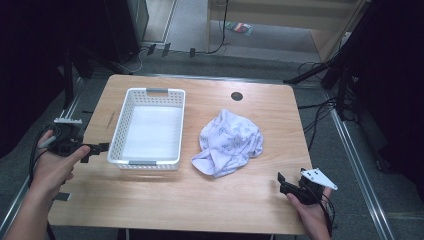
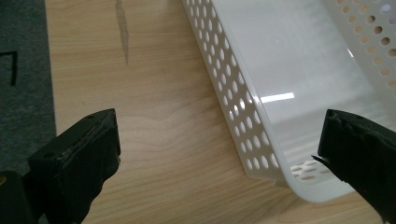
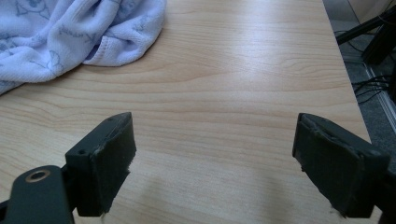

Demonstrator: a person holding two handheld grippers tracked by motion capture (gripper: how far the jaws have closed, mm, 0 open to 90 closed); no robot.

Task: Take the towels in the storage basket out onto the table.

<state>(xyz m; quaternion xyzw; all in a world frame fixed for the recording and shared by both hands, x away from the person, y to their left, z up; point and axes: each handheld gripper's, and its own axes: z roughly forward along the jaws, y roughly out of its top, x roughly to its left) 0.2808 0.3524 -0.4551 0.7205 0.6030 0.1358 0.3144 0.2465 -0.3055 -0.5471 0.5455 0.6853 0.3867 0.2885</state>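
1. The right gripper [image 1: 290, 186] hovers low over the near right part of the wooden table [image 1: 250, 195], jaws spread wide with nothing between them; in the right gripper view the two black pads [image 3: 114, 161] frame bare wood
2. The crumpled cloth [image 1: 229, 142] lies ahead of that gripper and off to its left, apart from it, in a loose heap of pale lilac-white fabric with a faint printed pattern; its nearest hemmed fold [image 3: 116, 51] shows at the upper left of the right gripper view
3. The left gripper [image 1: 95, 150] is also open and holds nothing; the near left corner of the white perforated basket [image 1: 150, 162] sits just ahead of it, and in the left gripper view that corner [image 2: 261, 154] lies between the jaws without visibly touching either one
4. The basket holds nothing, and the cloth rests on the table just beyond the basket's far side from the left gripper
5. Handling, as a judgement: the cloth looks light, soft and limp, so it should sag and trail when lifted and will not slip like a hard thing; a raised ridge or bunched fold near the top of the heap is the best place to pinch, since a flat hem edge may let just one layer peel away
6. The basket looks stiff and light, likely to slide if nudged
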